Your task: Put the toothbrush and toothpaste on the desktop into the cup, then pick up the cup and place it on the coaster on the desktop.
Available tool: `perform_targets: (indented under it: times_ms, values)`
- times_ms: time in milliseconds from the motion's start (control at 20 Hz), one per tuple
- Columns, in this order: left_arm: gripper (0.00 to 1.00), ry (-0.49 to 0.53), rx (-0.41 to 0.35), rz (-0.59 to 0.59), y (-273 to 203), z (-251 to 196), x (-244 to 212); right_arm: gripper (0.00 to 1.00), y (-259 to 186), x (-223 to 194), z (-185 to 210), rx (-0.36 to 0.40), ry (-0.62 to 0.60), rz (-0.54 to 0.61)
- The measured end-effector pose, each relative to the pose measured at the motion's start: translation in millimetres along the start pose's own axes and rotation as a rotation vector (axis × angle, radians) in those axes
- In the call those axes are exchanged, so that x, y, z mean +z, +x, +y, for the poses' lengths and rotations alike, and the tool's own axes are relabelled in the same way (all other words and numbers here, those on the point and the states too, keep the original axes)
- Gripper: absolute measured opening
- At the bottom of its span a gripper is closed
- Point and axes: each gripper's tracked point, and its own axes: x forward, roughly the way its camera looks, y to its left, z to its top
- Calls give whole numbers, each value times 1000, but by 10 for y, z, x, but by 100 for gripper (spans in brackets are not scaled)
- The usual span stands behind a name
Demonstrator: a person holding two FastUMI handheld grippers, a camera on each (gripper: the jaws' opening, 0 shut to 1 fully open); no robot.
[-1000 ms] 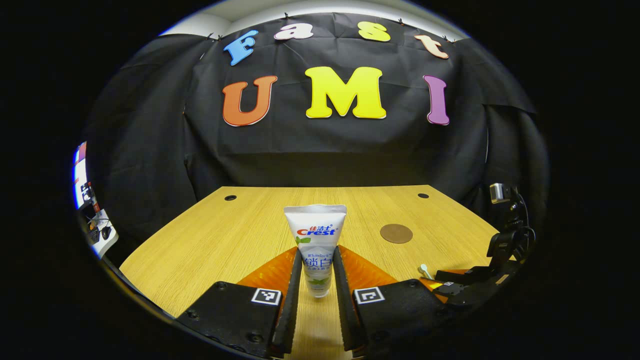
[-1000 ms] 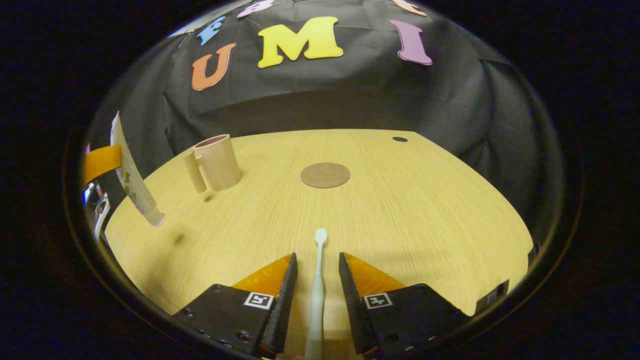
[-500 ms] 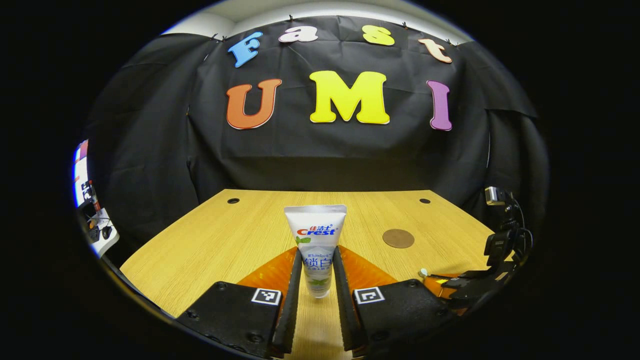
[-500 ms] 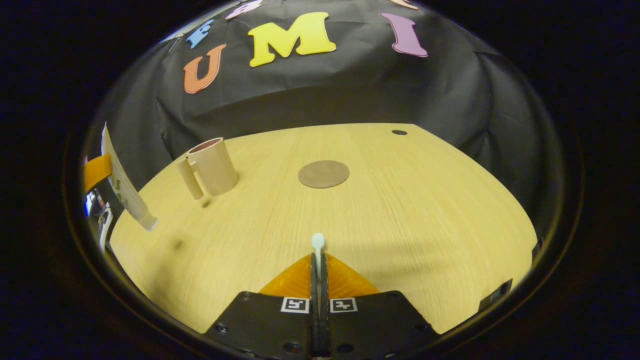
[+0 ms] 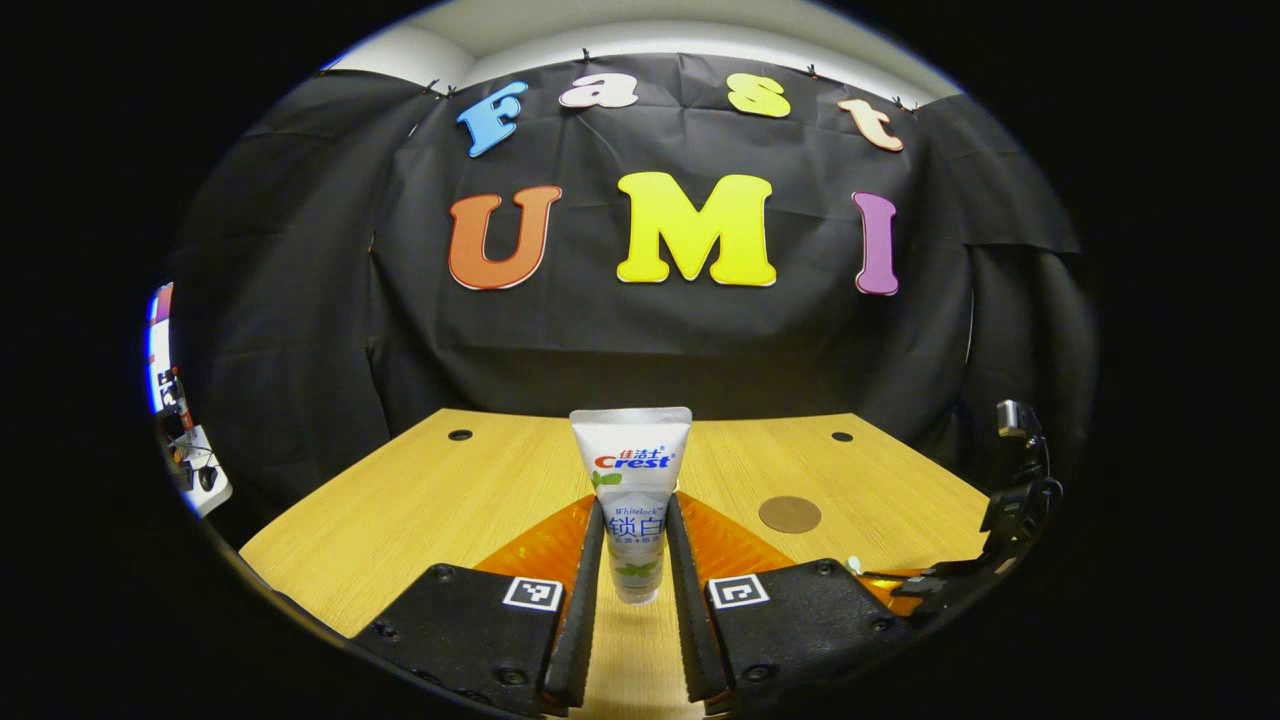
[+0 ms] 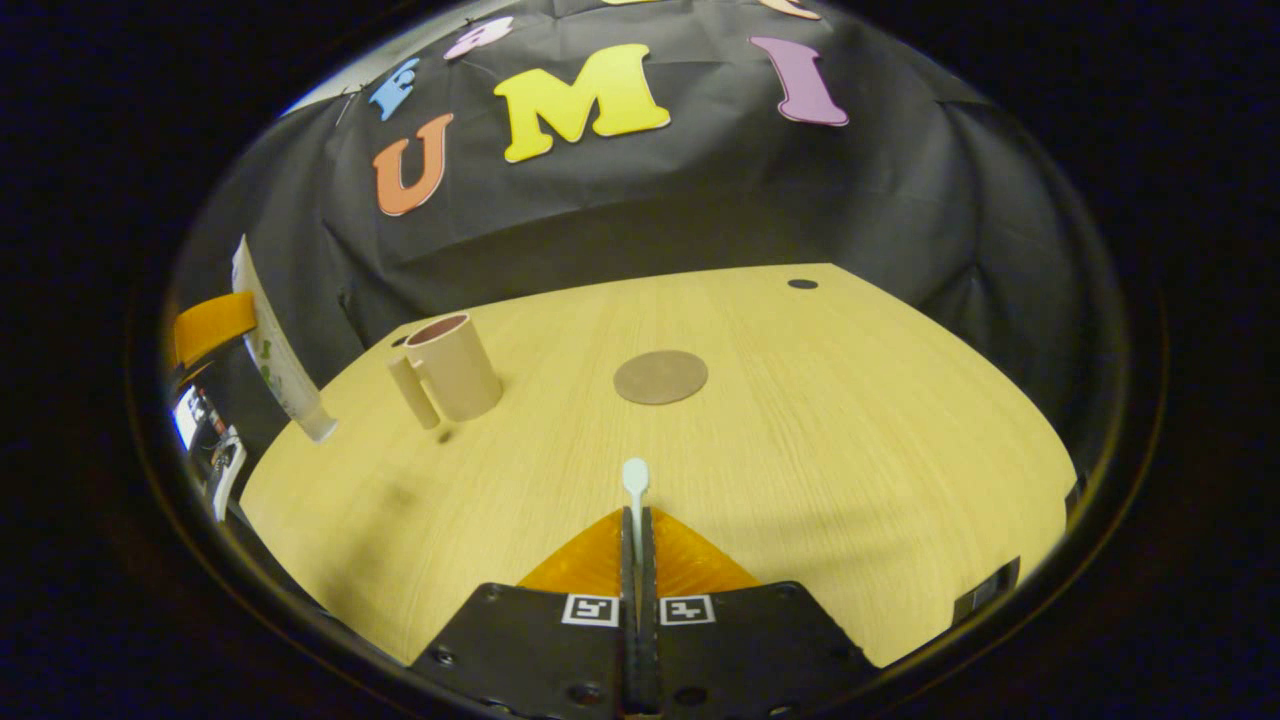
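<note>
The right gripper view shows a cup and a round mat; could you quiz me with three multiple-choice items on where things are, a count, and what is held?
1. Where does the cup stand relative to the coaster?
A. on it
B. apart, on the desktop
C. under it

2. How many coasters lie there?
A. one
B. two
C. three

3. What is the right gripper doing?
A. open above the cup
B. gripping the coaster
C. shut on the toothbrush

Answers: 1 B, bare wood separates them. 2 A, a single round disc. 3 C, both fingers press its handle; the left gripper clamps the toothpaste.
</note>
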Motion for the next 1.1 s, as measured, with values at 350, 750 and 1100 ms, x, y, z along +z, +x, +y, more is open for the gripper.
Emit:
perform_targets:
  times_ms: [350, 750, 1100]
  values:
    - [39, 4, -7, -103, 386, 154, 548, 0, -200, 194, 107, 32, -13, -70]
    - [39, 0, -40, -123, 1030, 38, 531, 0, -300, 285, 146, 51, -18, -96]
    - [39, -22, -31, -66, 1524, 91, 268, 0, -359, 347, 31, 25, -16, -119]
